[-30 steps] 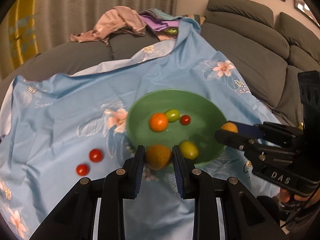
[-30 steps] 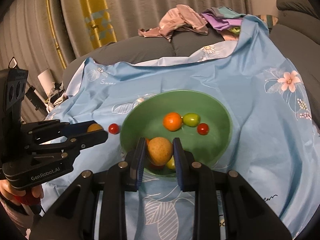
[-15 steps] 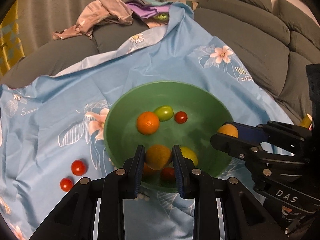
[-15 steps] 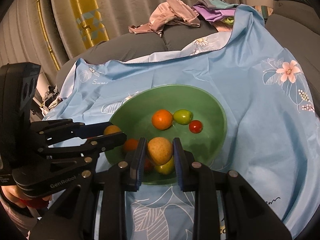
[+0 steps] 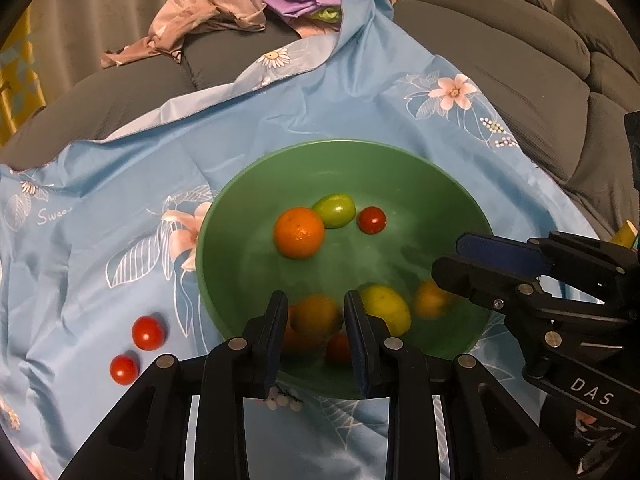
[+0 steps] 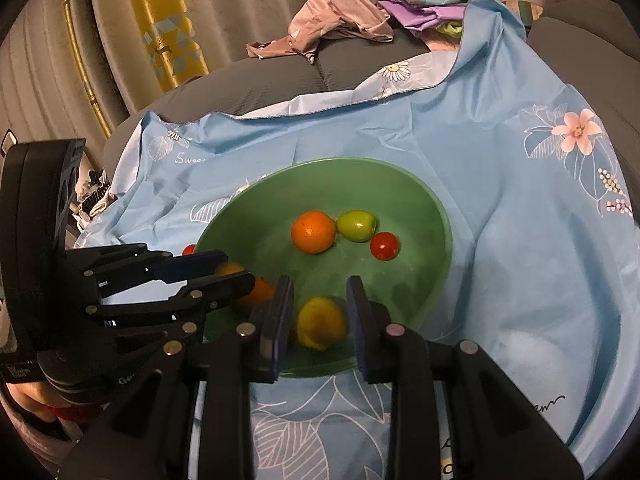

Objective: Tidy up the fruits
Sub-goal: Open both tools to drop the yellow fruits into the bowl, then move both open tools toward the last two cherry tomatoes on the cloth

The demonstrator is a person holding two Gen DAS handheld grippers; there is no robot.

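the left tongs (image 5: 316,300) are clamped on an orange-brown fruit (image 5: 316,318), low over the near side of the green bowl (image 5: 340,146). the right tongs (image 6: 320,284) have just been opening. the yellow fruit (image 6: 320,322) sits between them, but the pads look clear of it, so it seems to be dropping into the bowl. to do this well, keep the left tongs low, open them slowly over a bare spot, and don't bump the other tongs. two small red tomatoes (image 5: 148,332) wait on the blue cloth (image 5: 320,112), beside the bowl.
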